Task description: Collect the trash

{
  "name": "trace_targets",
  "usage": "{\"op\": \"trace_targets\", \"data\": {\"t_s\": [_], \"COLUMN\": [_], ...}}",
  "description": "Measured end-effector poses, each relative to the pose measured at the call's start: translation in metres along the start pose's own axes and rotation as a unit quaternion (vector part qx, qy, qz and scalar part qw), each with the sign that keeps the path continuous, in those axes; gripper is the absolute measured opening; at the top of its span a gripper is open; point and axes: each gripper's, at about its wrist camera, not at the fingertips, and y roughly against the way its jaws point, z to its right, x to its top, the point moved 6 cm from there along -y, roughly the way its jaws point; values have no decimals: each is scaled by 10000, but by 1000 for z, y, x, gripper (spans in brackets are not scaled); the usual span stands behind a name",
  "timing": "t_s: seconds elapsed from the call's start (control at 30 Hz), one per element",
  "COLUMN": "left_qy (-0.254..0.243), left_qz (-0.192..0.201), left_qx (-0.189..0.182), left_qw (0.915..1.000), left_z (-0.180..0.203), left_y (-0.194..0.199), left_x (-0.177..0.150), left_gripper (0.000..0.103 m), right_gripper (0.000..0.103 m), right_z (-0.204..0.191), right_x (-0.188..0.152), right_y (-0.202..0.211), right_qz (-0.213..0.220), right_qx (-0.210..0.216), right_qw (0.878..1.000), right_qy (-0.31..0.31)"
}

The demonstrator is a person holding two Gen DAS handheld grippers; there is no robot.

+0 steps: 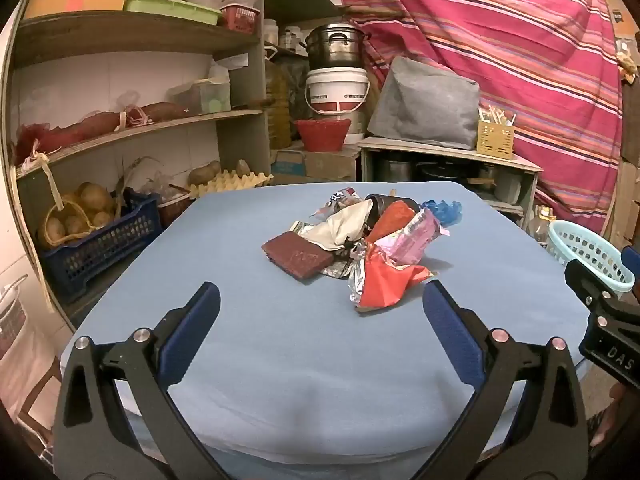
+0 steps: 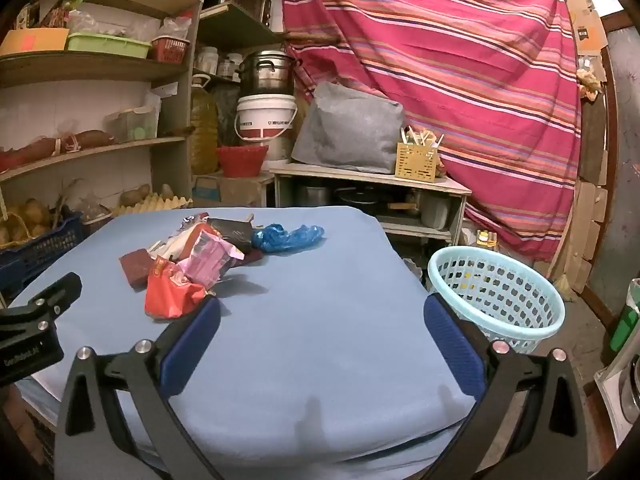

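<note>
A pile of trash lies on the blue table: a red wrapper, a pink packet, a maroon pouch, a white wrapper, a dark cup and a blue plastic bag. The pile also shows in the right wrist view, with the blue bag at its right. My left gripper is open and empty, just short of the pile. My right gripper is open and empty, to the right of the pile. A light blue basket stands beside the table's right edge.
Shelves with potatoes in a blue crate, egg trays and boxes stand at the left. A low cabinet with a grey bag, a white bucket and a red striped curtain are behind the table.
</note>
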Motion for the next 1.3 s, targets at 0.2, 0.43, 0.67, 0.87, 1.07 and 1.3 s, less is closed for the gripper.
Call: {"op": "trace_targets", "data": {"t_s": [0.2,0.43,0.67,0.87,1.07,1.3], "left_qy": [10,2,28,33,35,40], "left_qz": [-19,39,13,3,6,10], "left_qx": [24,6,-25,-17,-21,-25], "left_qw": [10000,10000,10000,10000,10000,10000], "left_z": [0,0,0,0,0,-1], "left_y": [-3,1,1,0,0,0], "left_x": [0,0,0,0,0,0], "left_gripper": [98,98,98,98,98,98], "right_gripper": [99,99,99,99,99,99], "right_z": [0,0,1,1,0,0], "right_x": [0,1,2,1,1,1], "right_y": [0,1,2,0,0,0], "right_qz": [-5,23,34,26,28,32], "right_qx": [11,2,-8,-11,-10,-15], "right_qw": [10000,10000,10000,10000,10000,10000], "right_qy": [-6,7,12,-1,7,10]}}
